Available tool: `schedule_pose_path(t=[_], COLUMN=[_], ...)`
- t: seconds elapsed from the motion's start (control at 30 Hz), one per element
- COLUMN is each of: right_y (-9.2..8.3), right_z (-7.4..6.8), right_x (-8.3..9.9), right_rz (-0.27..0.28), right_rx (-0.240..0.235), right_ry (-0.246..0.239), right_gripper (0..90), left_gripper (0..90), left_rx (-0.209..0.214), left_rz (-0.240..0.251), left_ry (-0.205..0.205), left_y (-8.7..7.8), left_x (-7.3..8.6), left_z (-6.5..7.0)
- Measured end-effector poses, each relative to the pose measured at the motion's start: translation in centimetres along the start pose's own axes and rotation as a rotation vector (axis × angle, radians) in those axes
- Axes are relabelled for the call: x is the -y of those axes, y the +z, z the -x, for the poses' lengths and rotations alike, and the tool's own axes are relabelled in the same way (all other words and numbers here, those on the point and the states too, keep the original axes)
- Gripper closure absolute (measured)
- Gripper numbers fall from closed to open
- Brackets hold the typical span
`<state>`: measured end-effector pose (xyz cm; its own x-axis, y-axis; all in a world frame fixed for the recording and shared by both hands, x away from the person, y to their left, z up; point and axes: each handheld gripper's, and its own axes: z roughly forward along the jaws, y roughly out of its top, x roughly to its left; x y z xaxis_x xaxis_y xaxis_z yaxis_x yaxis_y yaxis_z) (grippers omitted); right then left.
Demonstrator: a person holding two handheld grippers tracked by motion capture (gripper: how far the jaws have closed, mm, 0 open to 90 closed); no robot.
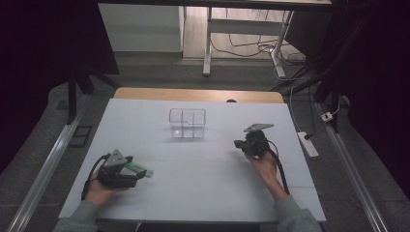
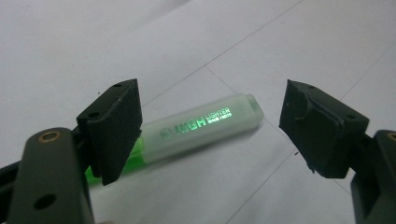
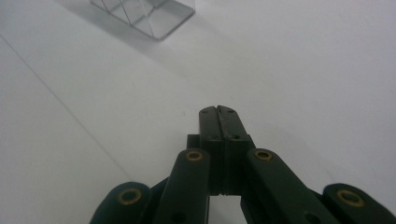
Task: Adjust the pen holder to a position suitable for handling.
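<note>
Far left, high view: left gripper [image 1: 140,174] resting low on the white table [image 1: 203,188], held in a hand [image 1: 99,191] with a grey-green sleeve [image 1: 80,217], cable looping off its rear

Left gripper view: jaws spread wide, nothing pressed between the pads [image 2: 116,135]; green highlighter [image 2: 187,133] lying flat on the table beneath the gap, its bright green end tucked behind the nearer, left-hand pad, its pale translucent cap end reaching toward the right-hand pad without touching it; printed lettering legible along the barrel, running away from the left-hand pad

High view again: same highlighter [image 1: 138,169] just ahead of the left gripper's fingertips, angled toward the table's middle

Centre, beyond both pairs of fingertips: clear divided box [image 1: 187,123], compartments visible through its walls, well apart from the left gripper, nearer to the right one

Right: right gripper [image 1: 238,144] held above the table in the other hand [image 1: 263,162], grey three-cornered plate on top

Right gripper view: jaws pressed flat together, pad against pad, nothing between them [image 3: 219,112]; bare table under the tips; corner of the clear divided box [image 3: 149,16] ahead and to the left of the fingertips
</note>
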<state>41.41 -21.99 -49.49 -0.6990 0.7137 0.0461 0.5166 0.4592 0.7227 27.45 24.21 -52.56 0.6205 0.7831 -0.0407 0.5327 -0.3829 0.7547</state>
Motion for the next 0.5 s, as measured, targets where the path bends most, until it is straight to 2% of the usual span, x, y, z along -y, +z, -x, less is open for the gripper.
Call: schedule_pose_path(t=[0.1,0.27,0.3,0.33,0.4,0.43,0.47,0.5], right_y=[-1.0,-2.9,-2.9,-3.8,-4.2,-4.9,-4.9,-5.4], right_z=[0.1,0.3,0.3,0.4,0.5,0.6,0.6,0.6], right_x=[1.2,3.2,3.2,4.0,4.3,4.9,4.9,5.5], right_rz=[0.007,0.031,0.031,0.045,0.050,0.051,0.051,0.053], right_rx=[0.006,0.019,0.019,0.019,0.014,0.005,0.005,0.005], right_ry=[0.009,0.013,0.013,0.019,0.029,0.039,0.039,0.034], right_gripper=[85.8,67.8,67.8,60.9,58.0,52.8,52.8,48.5], left_gripper=[21.0,21.1,21.0,21.1,21.1,21.1,21.1,21.1], left_rx=[-0.001,-0.003,-0.003,-0.004,-0.004,-0.005,-0.005,-0.005], left_rz=[0.000,0.000,0.000,0.000,0.000,0.000,-0.001,-0.001], left_ry=[0.000,-0.005,-0.005,-0.005,-0.005,-0.007,-0.008,-0.009], left_y=[0.0,-0.1,-0.1,-0.1,-0.1,-0.1,0.0,0.0], left_x=[0.0,0.1,0.1,0.1,0.1,0.2,0.2,0.2], left_z=[0.0,-0.1,-0.1,-0.2,-0.2,-0.2,-0.2,-0.3])
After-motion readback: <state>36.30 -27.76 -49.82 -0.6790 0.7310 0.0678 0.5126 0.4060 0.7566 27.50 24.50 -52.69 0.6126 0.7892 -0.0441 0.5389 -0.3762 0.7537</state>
